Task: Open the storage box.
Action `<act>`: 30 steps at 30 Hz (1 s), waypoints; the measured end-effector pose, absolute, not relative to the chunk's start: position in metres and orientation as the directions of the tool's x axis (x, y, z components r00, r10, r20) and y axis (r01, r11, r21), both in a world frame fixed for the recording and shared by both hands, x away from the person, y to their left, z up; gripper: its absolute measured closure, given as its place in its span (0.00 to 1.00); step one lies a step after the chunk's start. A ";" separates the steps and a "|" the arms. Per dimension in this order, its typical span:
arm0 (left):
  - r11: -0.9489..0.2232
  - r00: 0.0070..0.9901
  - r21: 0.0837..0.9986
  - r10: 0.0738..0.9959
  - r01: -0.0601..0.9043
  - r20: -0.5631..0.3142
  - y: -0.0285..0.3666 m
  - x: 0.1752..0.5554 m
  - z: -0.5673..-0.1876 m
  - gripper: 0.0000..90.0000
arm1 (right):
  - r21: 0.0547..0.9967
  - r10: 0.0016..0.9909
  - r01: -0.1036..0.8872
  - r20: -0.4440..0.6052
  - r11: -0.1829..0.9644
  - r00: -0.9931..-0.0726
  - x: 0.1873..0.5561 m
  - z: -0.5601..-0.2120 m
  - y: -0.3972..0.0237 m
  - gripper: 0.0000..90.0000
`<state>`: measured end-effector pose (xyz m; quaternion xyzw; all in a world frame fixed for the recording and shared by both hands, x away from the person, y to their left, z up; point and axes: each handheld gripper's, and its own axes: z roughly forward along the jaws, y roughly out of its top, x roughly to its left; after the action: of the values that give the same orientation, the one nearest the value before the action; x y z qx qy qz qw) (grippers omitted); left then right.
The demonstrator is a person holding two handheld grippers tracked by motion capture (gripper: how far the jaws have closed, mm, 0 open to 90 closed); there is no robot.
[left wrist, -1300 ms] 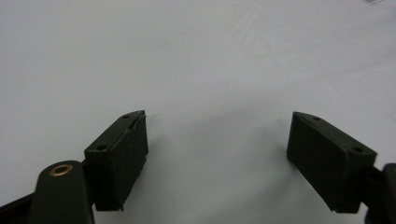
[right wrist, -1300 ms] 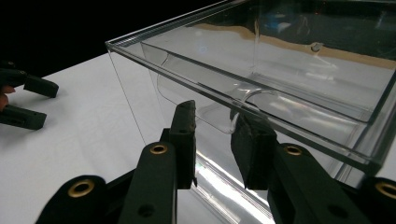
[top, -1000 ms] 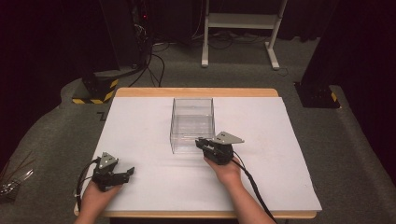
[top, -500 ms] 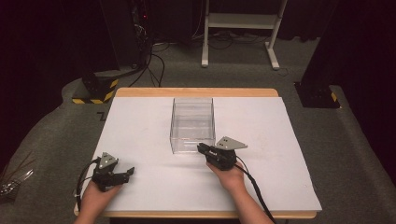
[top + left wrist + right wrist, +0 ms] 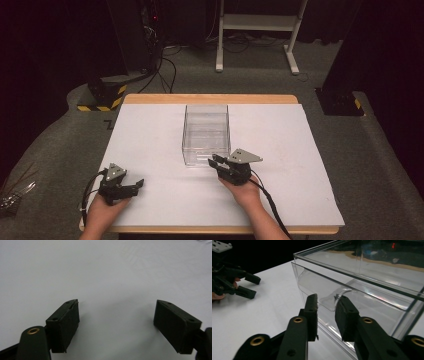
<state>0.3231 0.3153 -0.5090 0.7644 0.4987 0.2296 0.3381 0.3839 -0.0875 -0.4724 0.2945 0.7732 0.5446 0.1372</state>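
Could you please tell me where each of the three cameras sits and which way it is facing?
High view: above the person's side, looking forward and down on the white table; both forearms enter from the bottom, holding the left gripper and right gripper.
Left gripper view: rides the left gripper, looking down at bare table between its wide-apart jaws.
Right gripper view: rides the right gripper, facing the clear box, jaws at its near wall.
Shared: the high and right gripper views both show the box and the left gripper.

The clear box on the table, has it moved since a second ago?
No. The clear box keeps its place against the table's far wooden edge.
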 end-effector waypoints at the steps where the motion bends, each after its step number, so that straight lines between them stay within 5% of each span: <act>1: -0.274 0.398 0.746 0.917 0.607 0.014 0.315 0.323 -0.509 0.23 | 0.923 0.603 0.307 0.112 0.231 -0.790 0.384 -0.472 -0.087 0.82; 30: -0.274 0.398 0.745 0.917 0.609 0.012 0.316 0.323 -0.509 0.23 | 0.919 0.542 0.302 0.124 0.254 -0.831 0.345 -0.472 -0.101 0.91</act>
<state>0.3232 0.3156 -0.5089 0.7646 0.4990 0.2283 0.3379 0.3449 -0.1012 -0.4723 0.2691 0.7843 0.5483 0.1092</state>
